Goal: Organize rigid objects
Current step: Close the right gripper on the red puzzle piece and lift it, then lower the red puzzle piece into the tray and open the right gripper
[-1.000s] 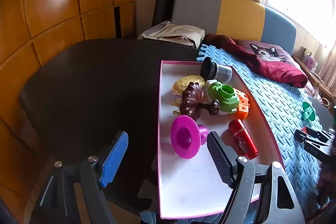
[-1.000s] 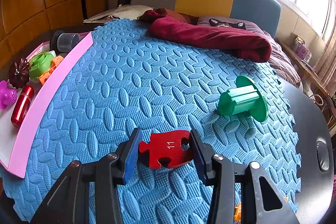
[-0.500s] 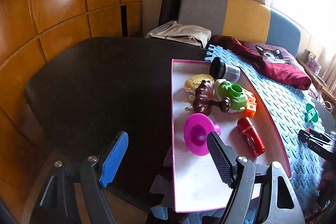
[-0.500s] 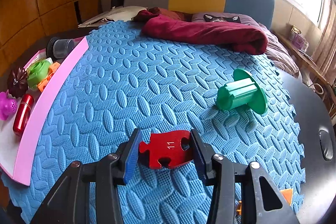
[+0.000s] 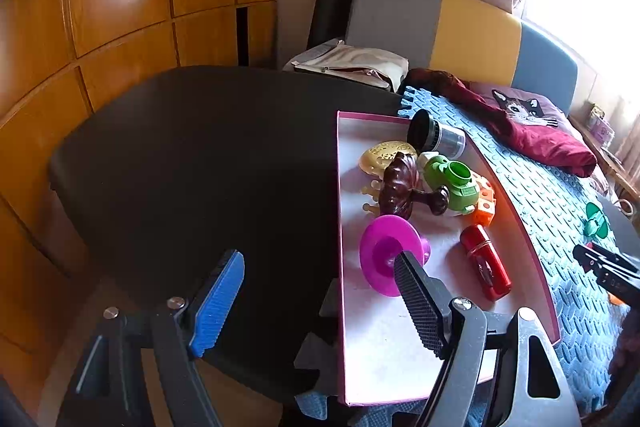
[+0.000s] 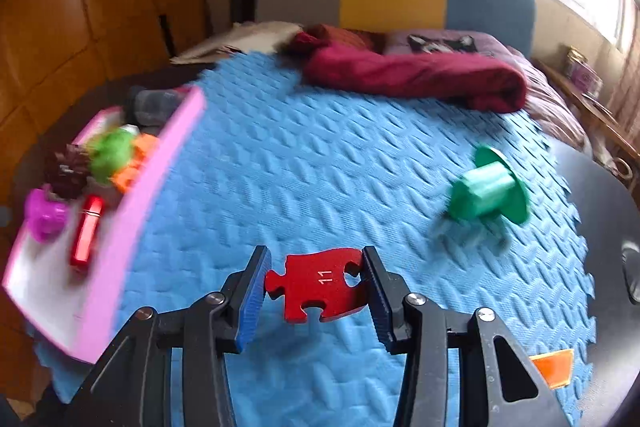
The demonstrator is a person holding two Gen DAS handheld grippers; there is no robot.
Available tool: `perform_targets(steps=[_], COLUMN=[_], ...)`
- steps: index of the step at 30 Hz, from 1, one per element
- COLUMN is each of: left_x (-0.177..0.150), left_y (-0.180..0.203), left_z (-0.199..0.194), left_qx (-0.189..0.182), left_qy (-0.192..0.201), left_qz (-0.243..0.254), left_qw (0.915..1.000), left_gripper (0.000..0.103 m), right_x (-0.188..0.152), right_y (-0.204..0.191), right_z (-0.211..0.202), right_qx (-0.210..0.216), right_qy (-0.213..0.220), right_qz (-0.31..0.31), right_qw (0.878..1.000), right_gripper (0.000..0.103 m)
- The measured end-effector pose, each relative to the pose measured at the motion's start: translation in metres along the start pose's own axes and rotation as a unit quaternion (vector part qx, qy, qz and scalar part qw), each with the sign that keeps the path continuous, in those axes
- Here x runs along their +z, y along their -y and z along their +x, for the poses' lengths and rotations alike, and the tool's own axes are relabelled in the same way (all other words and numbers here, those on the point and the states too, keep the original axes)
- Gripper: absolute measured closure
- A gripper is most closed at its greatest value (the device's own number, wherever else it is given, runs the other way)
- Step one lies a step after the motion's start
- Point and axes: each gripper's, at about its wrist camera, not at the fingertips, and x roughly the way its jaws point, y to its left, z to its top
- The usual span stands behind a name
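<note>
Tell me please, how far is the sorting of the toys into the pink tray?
Done: several toys already lie in the pink tray, among them a magenta cup and a red tube. In hand: the right gripper is shut on a red puzzle piece; the left gripper is open, holding nothing. Left: a green spool and an orange piece are outside the tray.

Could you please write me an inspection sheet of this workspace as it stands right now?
Surface: dark table partly covered by blue foam mat.
Job's things: pink-rimmed tray holds magenta funnel, red cylinder, green toy and others; green spool and orange piece loose on the mat.
Clutter: maroon cloth.
Grippers: left tool open, empty; right tool shut on red puzzle piece.
Cables: nothing seen.
Surroundings: wooden panels, bed, bright window.
</note>
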Motion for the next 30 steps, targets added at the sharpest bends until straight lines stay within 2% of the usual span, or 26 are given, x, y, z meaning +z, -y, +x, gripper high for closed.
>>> perform_targets(steps=[6,13,17,24,30], left_x=[0.000,0.001,0.000,-0.001,0.000], left_y=[0.000,-0.005,-0.008,-0.012,-0.013], left_z=[0.001,0.002,0.003,0.009,0.010], left_qx=[0.001,0.001,0.000,0.002,0.002], left_qy=[0.000,-0.001,-0.003,-0.010,-0.010], left_qz=[0.000,-0.006,-0.011,-0.017,-0.018], left_qw=[1.0000,1.0000,0.9999,0.9998,0.9998], left_gripper=[0.025,0.025,0.025,0.025,0.025], right_x=[0.015,0.030,0.036,0.049,0.048], right_y=[-0.054,-0.132,-0.161,-0.192,-0.194], right_z=[-0.016,-0.014,-0.002,0.047,0.069], right_qx=[0.073,0.146,0.156,0.149,0.161], right_qy=[0.021,0.010,-0.002,-0.049,-0.070], right_qz=[-0.050,-0.141,-0.180,-0.200,-0.178], right_qw=[0.996,0.979,0.971,0.967,0.968], right_gripper=[0.057,0.057,0.057,0.057,0.056])
